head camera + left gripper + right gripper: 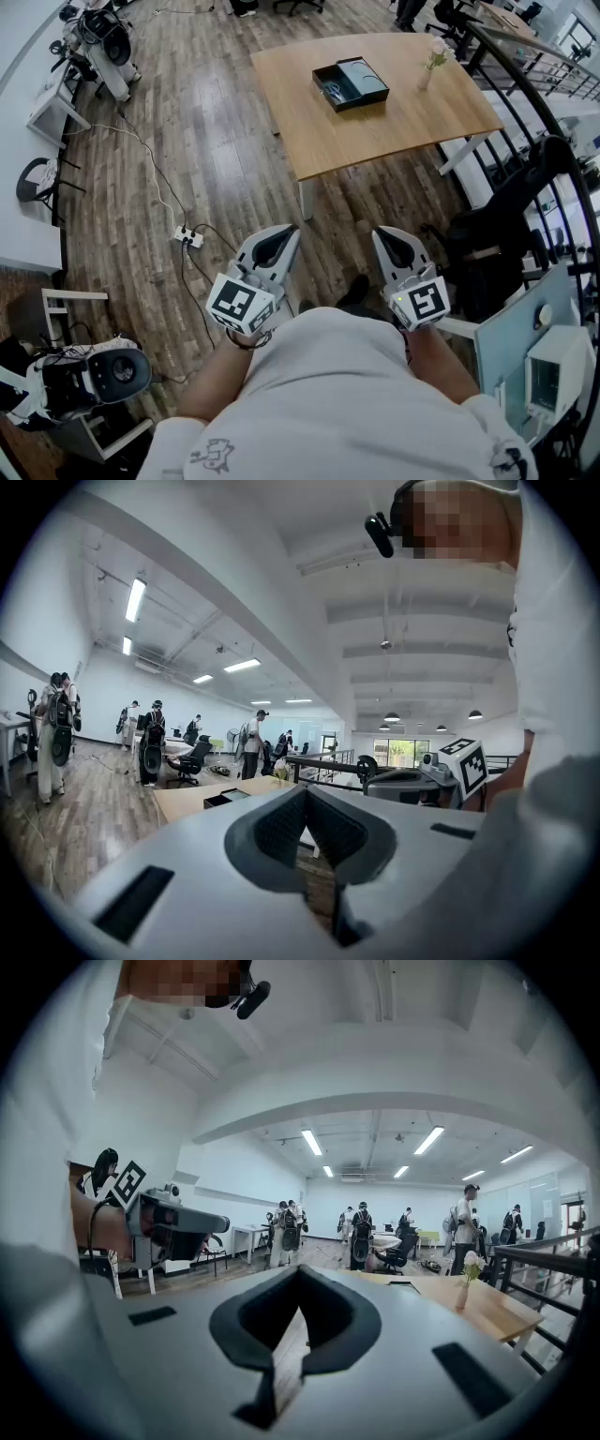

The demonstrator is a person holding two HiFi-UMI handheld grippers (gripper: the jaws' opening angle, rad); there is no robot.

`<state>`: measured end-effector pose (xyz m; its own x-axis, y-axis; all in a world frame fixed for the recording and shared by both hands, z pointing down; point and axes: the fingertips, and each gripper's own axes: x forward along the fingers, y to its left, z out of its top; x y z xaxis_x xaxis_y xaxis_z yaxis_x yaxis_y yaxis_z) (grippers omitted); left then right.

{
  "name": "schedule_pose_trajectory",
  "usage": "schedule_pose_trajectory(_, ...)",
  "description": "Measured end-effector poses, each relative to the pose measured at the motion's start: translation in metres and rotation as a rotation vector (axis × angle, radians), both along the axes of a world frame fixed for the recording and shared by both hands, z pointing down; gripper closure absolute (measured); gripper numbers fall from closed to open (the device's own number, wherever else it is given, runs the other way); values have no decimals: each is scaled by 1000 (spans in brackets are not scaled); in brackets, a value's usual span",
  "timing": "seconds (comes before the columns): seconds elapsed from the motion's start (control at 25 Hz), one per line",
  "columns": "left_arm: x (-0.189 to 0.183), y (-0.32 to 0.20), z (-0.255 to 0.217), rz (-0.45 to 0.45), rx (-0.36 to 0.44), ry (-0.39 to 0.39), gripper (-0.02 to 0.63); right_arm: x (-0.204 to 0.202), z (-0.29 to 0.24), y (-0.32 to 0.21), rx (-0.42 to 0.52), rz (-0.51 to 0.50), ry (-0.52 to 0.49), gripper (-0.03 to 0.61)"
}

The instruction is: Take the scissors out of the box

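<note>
Jaws clenched tight on both left gripper [289,232] and right gripper [381,232], with nothing between them; both gripper views agree. Both sit near, close to the person's torso, side by side, pointing toward the far wooden table [309,131]. On it the box [350,84] lies open, well apart from both grippers. Looks like the scissors [333,91] are in its left half, too small to be sure. Right of box stands a vase [428,71]. Left on the floor lies a power strip [187,237].
</note>
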<state>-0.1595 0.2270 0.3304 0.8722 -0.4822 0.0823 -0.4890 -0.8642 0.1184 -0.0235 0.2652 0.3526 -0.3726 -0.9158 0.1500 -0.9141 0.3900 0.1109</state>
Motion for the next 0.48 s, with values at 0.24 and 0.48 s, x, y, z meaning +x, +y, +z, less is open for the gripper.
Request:
schedule_pose_trajectory(0.24, 12, -4, 1, -7, -9, 0, 609, 12, 0, -5, -1, -11, -5, 574)
schedule_pose_trajectory(0.48, 29, -12, 4, -12, -11, -2, 609, 30, 1, -13, -3, -12, -10, 574)
